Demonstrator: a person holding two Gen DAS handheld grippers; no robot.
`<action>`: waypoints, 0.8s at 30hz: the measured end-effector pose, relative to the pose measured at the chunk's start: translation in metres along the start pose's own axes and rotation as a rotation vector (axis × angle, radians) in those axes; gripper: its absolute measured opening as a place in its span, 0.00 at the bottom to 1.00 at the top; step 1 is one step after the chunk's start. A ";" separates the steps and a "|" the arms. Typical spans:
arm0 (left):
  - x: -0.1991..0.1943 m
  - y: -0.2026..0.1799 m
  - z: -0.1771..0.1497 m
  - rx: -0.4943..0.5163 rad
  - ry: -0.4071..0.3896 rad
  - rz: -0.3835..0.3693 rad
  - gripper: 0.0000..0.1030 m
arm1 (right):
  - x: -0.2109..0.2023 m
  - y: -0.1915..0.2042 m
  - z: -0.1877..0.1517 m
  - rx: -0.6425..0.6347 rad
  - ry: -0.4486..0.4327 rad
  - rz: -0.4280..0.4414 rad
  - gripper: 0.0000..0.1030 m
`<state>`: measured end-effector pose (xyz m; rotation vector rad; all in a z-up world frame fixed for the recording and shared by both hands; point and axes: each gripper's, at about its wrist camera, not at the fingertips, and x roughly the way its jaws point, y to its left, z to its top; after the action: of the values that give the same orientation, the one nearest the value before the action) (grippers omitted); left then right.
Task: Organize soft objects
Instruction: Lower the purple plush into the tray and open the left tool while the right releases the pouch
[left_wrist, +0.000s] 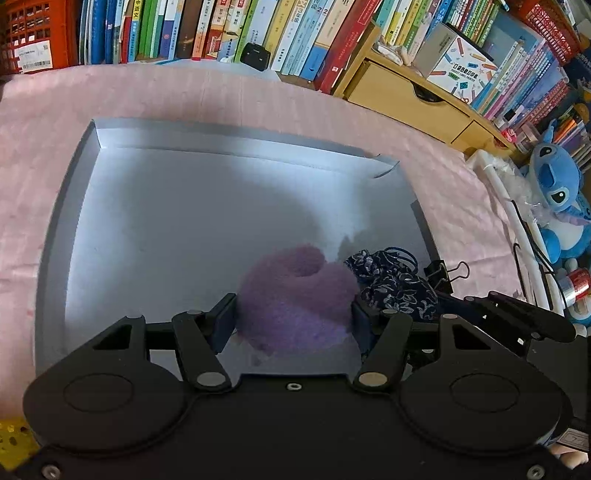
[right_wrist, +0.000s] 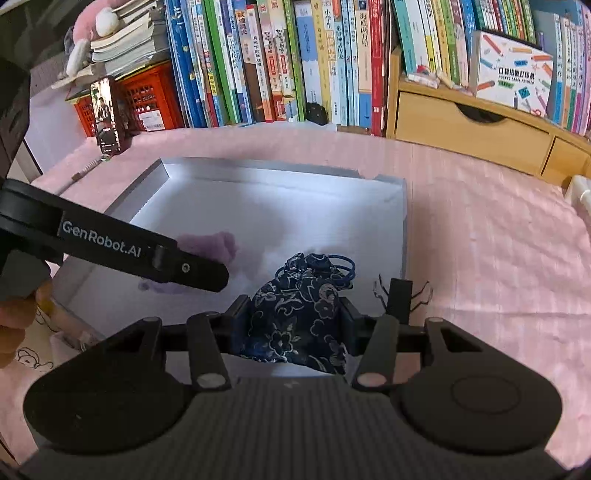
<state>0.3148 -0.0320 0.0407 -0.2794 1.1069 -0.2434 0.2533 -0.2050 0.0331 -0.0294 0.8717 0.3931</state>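
A shallow grey tray lies on the pink cloth; it also shows in the right wrist view. My left gripper is shut on a fuzzy purple sock over the tray's near right part. My right gripper is shut on a dark blue floral drawstring pouch, right beside the sock. The pouch shows in the left wrist view, and the sock in the right wrist view, partly hidden behind the left gripper's arm.
A black binder clip sits at the tray's right edge. Books line the back, with a wooden drawer unit at right, a red crate and a phone at left. A blue plush toy stands far right.
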 end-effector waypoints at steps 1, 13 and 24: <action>0.001 0.000 0.000 -0.001 0.001 -0.002 0.59 | 0.001 0.000 0.000 -0.001 0.000 0.000 0.53; 0.005 -0.002 0.000 -0.008 0.007 -0.020 0.66 | 0.006 -0.006 -0.001 0.036 0.005 0.024 0.66; -0.024 -0.002 -0.003 -0.002 -0.059 -0.039 0.81 | -0.020 -0.013 0.003 0.103 -0.074 0.053 0.76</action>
<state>0.3017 -0.0259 0.0599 -0.3084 1.0438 -0.2665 0.2486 -0.2232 0.0476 0.1032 0.8202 0.3959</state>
